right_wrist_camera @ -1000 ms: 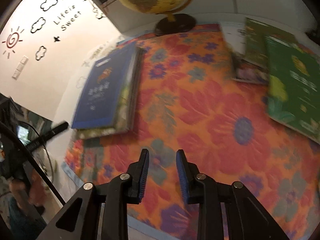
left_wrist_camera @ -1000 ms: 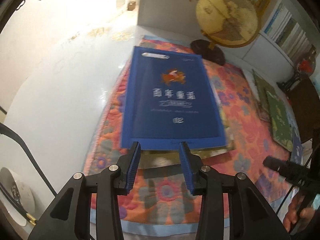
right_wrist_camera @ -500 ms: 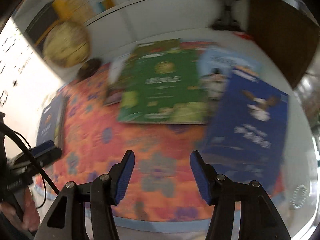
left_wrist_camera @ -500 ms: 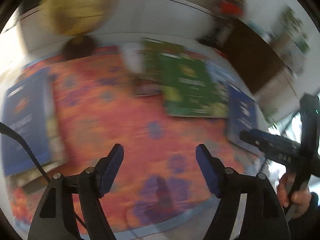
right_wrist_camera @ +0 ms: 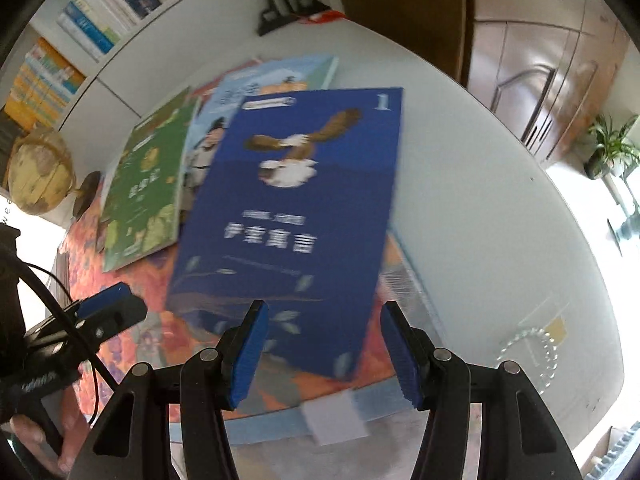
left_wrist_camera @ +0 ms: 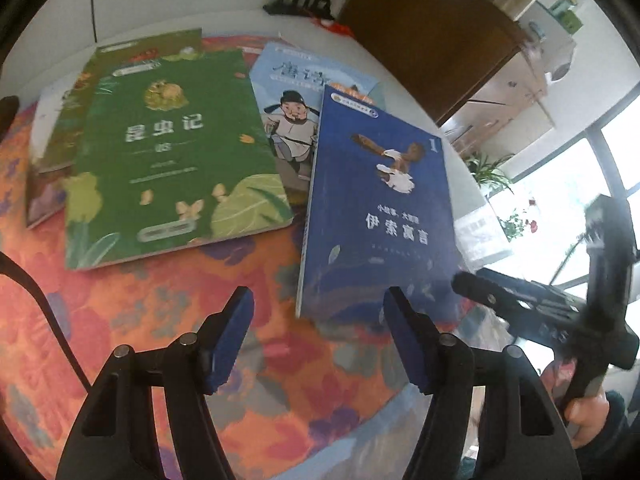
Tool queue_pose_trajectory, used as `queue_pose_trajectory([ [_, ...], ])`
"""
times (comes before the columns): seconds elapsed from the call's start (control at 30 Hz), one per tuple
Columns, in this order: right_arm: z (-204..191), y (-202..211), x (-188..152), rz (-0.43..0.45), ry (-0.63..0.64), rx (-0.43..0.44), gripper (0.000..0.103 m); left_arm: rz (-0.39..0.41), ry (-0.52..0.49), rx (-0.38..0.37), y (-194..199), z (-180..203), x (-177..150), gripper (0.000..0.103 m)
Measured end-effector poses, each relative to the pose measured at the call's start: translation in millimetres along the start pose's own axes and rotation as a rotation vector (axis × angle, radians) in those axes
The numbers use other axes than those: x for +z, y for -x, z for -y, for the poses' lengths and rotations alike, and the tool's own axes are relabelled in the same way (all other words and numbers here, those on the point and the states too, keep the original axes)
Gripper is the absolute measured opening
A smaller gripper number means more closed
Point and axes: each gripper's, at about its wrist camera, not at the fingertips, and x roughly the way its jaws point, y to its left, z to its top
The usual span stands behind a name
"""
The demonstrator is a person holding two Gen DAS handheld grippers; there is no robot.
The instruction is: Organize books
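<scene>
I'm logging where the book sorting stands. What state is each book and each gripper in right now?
Blue book: flat on the floral mat, lying over the light blue book, ungripped.
Green book: flat, on top of another green book.
Light blue book: flat, partly covered by the green and blue books.
Left gripper: empty, jaws closing.
Right gripper: jaws apart, near edge of the blue book between them, not gripped.

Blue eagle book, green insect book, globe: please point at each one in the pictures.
Blue eagle book point(right_wrist_camera: 288, 216): right wrist view, cover middle.
Green insect book point(left_wrist_camera: 172, 152): left wrist view, cover middle.
Globe point(right_wrist_camera: 40, 176): right wrist view, ball.
</scene>
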Motion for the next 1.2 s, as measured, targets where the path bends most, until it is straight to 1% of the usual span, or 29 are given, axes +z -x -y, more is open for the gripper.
queue_pose_trajectory([
  [0.13, 10.8, -4.9, 2.5, -0.02, 0.02, 0.026, 0.056, -0.002, 0.047, 0.025, -13.4, -0.2, 6.3, 0.063],
  [0.2, 10.7, -6.9, 2.0, -0.022, 0.042, 0.022, 0.056, 0.003, 0.049, 0.068, -18.7, 1.9, 8.7, 0.063],
  [0.23, 10.7, -7.8, 1.7, -0.025, 0.055, 0.024, 0.056, 0.004, 0.042, 0.076, -20.3, 3.7, 9.4, 0.06],
  [0.27, 10.9, -8.8, 1.4, -0.027, 0.065, 0.03, 0.056, -0.002, 0.037, 0.077, -23.5, 5.9, 9.9, 0.057],
  [0.37, 9.2, -12.0, -0.4, -0.029, 0.088, 0.039, 0.056, -0.017, 0.042, 0.074, -30.2, 8.4, 9.4, 0.055],
  [0.6, 1.8, -18.7, -2.9, -0.037, 0.138, 0.052, 0.056, -0.017, 0.043, 0.091, -35.3, 12.7, 6.9, 0.055],
  [0.73, -3.5, -21.3, -4.5, -0.042, 0.158, 0.058, 0.056, -0.014, 0.013, 0.111, -39.5, 18.7, 7.7, 0.055],
  [0.9, -4.8, -23.0, -5.6, -0.043, 0.177, 0.053, 0.056, -0.014, 0.002, 0.106, -41.6, 21.3, 7.7, 0.055],
  [1.0, -4.7, -24.2, -5.5, -0.043, 0.184, 0.052, 0.056, -0.021, -0.014, 0.087, -43.1, 26.6, 7.4, 0.053],
  [1.07, -4.8, -24.5, -6.0, -0.041, 0.191, 0.049, 0.058, -0.009, -0.034, 0.085, -39.8, 31.0, 6.4, 0.053],
  [1.13, -3.7, -24.9, -5.7, -0.039, 0.193, 0.048, 0.058, 0.012, -0.038, 0.056, -31.2, 32.6, 6.6, 0.053],
  [1.2, -1.8, -25.5, -5.7, -0.039, 0.191, 0.057, 0.058, 0.036, -0.047, 0.008, -14.8, 36.2, 6.9, 0.053],
])
